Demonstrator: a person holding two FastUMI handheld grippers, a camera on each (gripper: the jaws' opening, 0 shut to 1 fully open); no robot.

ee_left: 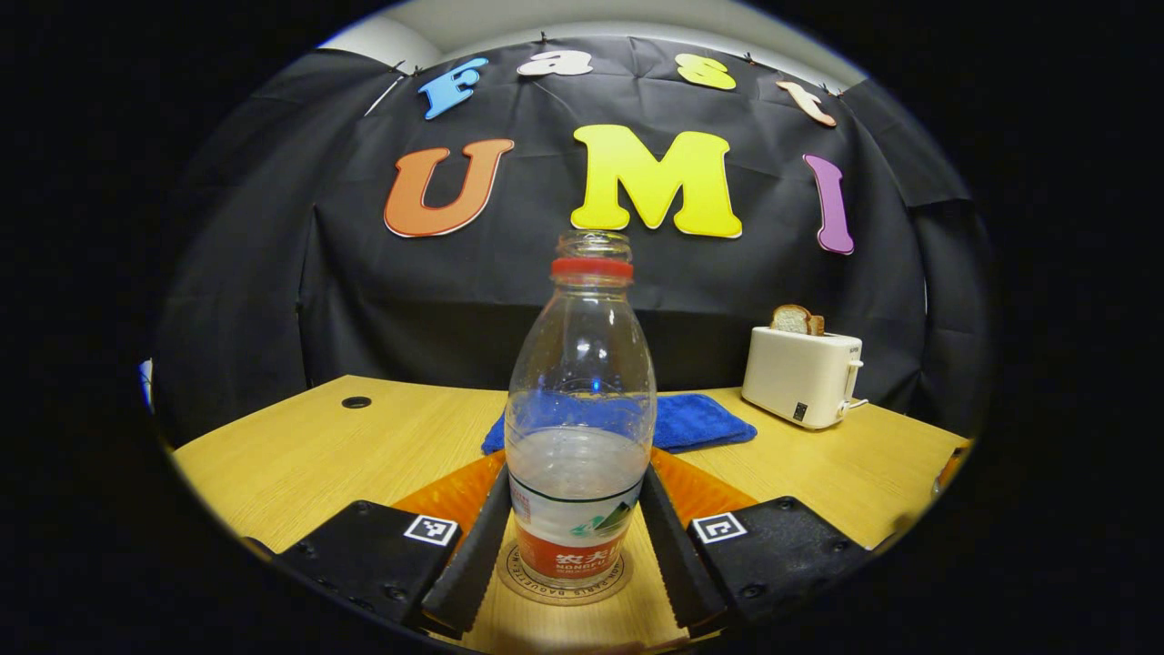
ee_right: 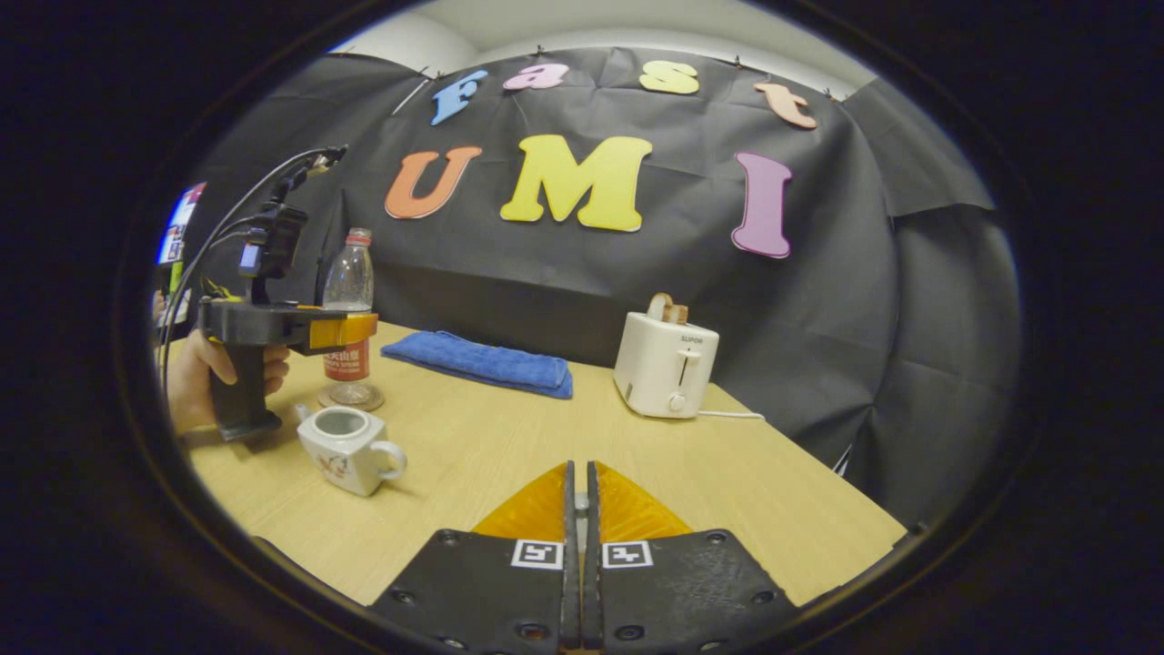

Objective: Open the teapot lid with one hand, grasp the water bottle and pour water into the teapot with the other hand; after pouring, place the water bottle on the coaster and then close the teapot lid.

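**Setting the bottle on the coaster, lid yet to go back**

Straddling the water bottle [ee_left: 580, 428], the left claw [ee_left: 575, 555] in the left gripper view has a finger on each side of the bottle's lower body, at the label. The fingers look to be touching or very nearly touching the plastic; whether they press on it I cannot tell. The bottle stands upright on the round coaster [ee_left: 566, 589], uncapped, about a third full. Behind the bottle lies a blue cloth [ee_left: 696, 420] on the bench [ee_left: 300, 455], and to the right of the bottle stands a toaster [ee_left: 802, 377] with a slice of bread in it.

In the right gripper view, the right claw [ee_right: 579, 509] has its fingers closed together with at most a small pale piece between the tips, too small to identify. The teapot [ee_right: 346, 448] sits just in front of the bottle [ee_right: 348, 305] and coaster [ee_right: 351, 397], its mouth open, the lid not on it. A hand [ee_right: 195, 373] holds the left claw [ee_right: 341, 332] at the bottle, left of the toaster [ee_right: 666, 364].

Risks, as I judge them: a sideways drag on release could tip the open bottle and spill water toward the teapot. Withdrawing low could knock the teapot, which stands close by. The lid, if pinched by its knob, could slip or land crooked.
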